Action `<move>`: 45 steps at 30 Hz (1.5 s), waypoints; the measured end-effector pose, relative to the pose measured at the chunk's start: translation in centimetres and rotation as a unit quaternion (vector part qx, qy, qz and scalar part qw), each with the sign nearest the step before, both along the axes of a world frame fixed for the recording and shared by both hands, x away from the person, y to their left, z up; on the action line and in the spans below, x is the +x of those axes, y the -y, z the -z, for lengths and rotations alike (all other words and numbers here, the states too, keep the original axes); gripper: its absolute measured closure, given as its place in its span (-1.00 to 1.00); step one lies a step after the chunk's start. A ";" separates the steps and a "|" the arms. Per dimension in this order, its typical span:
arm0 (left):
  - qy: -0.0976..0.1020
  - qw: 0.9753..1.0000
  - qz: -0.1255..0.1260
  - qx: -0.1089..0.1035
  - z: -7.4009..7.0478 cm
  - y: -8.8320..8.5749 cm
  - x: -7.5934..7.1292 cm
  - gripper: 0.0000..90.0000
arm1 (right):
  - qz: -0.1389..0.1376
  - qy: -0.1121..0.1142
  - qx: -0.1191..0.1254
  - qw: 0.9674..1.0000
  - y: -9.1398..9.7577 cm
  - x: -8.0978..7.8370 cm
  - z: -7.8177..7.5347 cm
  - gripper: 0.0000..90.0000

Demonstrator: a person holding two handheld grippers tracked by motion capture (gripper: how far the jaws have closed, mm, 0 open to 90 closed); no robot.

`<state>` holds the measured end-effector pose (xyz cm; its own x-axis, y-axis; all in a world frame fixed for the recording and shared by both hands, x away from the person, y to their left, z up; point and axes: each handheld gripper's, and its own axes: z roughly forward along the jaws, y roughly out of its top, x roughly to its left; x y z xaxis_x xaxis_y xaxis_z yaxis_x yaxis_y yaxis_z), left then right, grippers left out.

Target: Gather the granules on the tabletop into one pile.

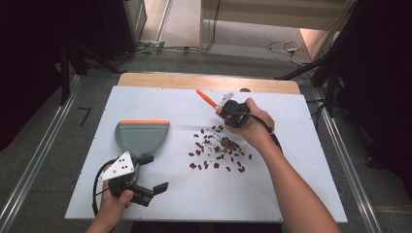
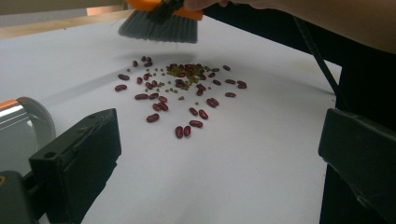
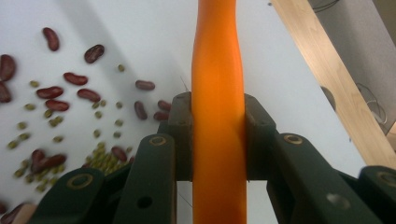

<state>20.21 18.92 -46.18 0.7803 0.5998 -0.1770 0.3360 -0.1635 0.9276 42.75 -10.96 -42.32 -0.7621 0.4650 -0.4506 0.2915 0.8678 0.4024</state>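
the right tongs (image 3: 218, 135) clamped the brush (image 2: 159, 25) handle, bristles just above the beans (image 1: 218, 148). the left tongs (image 1: 154, 174) stood wide near the dustpan (image 1: 141, 135), left of the beans. a hard sweep could have scattered beans off the counter (image 1: 291, 189).

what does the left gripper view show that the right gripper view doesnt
Left gripper view: the brush's grey bristles hanging above the beans, the curved edge of the dustpan at the far left, and the left gripper with its jaws wide apart and nothing between them.

Right gripper view: the right gripper clamped on the brush's orange handle, and the table's wooden edge.

Both: the red beans mixed with small green ones, scattered on the white board.
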 end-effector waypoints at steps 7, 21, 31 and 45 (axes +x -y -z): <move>-0.005 1.000 0.002 0.000 0.2 -0.4 0.1 -1.00 | -0.063 0.008 -0.042 0.997 -2.6 0.8 2.5 0.53; -0.004 1.000 0.000 0.000 0.2 -0.6 0.1 -1.00 | -0.115 -0.026 -0.053 0.992 -2.8 -3.1 3.1 0.52; -0.007 1.000 0.001 0.002 0.4 -0.6 0.2 -1.00 | -0.146 -0.026 -0.062 0.987 -2.1 -6.1 3.1 0.52; -0.006 1.000 0.000 0.001 0.4 -0.7 0.2 -1.00 | -0.145 0.001 -0.045 0.988 -2.5 -4.7 0.7 0.53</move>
